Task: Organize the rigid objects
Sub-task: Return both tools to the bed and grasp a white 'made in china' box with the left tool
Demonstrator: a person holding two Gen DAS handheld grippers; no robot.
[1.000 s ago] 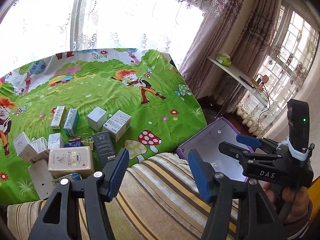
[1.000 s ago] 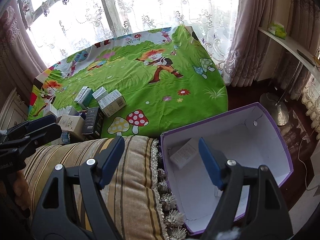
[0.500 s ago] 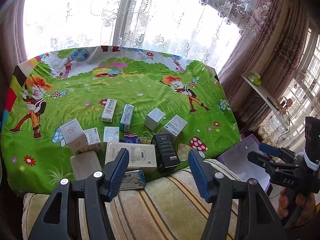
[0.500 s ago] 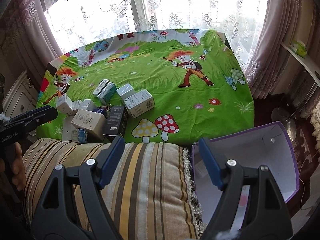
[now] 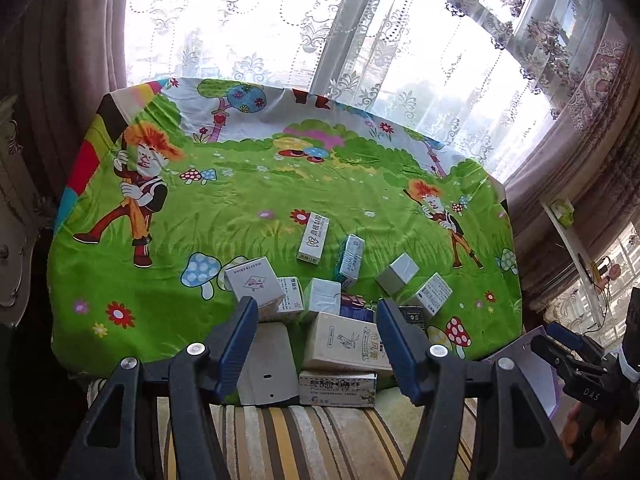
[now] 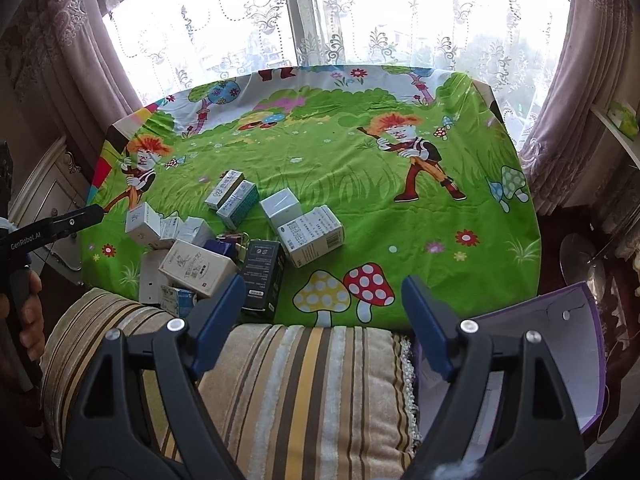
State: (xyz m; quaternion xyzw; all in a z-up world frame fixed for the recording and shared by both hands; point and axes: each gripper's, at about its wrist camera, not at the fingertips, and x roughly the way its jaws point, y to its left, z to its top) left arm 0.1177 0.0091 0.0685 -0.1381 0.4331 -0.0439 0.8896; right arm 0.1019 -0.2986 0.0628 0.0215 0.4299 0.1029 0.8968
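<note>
The left gripper (image 5: 314, 344) hangs with its fingers (image 5: 236, 344) apart and nothing between them, above a striped cushion (image 5: 320, 440). Past it, small boxes (image 5: 348, 344) cluster on the near edge of a green cartoon cloth (image 5: 280, 192) over the counter. At the right edge the right gripper (image 5: 576, 356) shows, beside a purple box (image 5: 528, 360).

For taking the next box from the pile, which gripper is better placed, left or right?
Probably left. The left gripper is empty and frames the beige box; the right gripper, jaws opening and empty, faces the striped cushion.
</note>
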